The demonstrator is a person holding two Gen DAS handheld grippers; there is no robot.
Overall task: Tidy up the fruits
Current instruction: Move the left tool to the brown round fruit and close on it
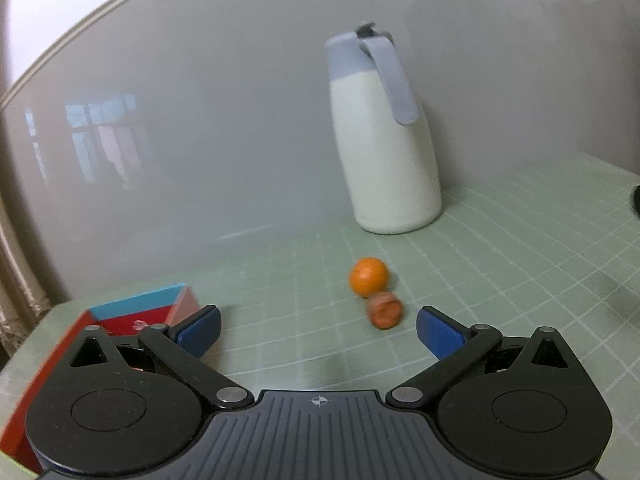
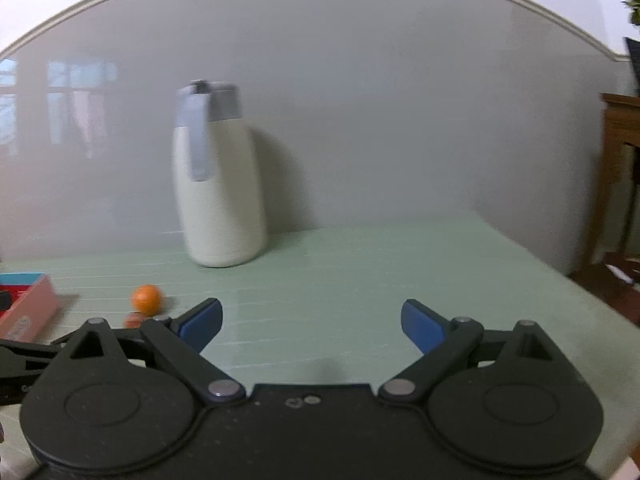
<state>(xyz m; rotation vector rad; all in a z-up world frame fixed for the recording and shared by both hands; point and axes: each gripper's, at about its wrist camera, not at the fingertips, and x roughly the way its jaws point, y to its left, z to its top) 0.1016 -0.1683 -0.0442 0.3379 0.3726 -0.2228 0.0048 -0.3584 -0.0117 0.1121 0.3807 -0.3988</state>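
An orange fruit (image 1: 368, 276) lies on the green grid mat, touching a smaller brownish-red fruit (image 1: 384, 310) in front of it. My left gripper (image 1: 318, 330) is open and empty; the brownish fruit sits just beyond its tips, nearer the right finger. A red and blue box (image 1: 132, 316) lies partly under the left finger. In the right wrist view the orange fruit (image 2: 147, 298) and the brownish fruit (image 2: 134, 320) show at the far left, the latter partly hidden behind the left finger. My right gripper (image 2: 312, 322) is open and empty over bare mat.
A tall white jug with a grey lid and handle (image 1: 386, 152) stands at the back against the grey wall; it also shows in the right wrist view (image 2: 218, 184). The red box (image 2: 28, 306) is at the left edge. Wooden furniture (image 2: 620, 168) stands off the table's right.
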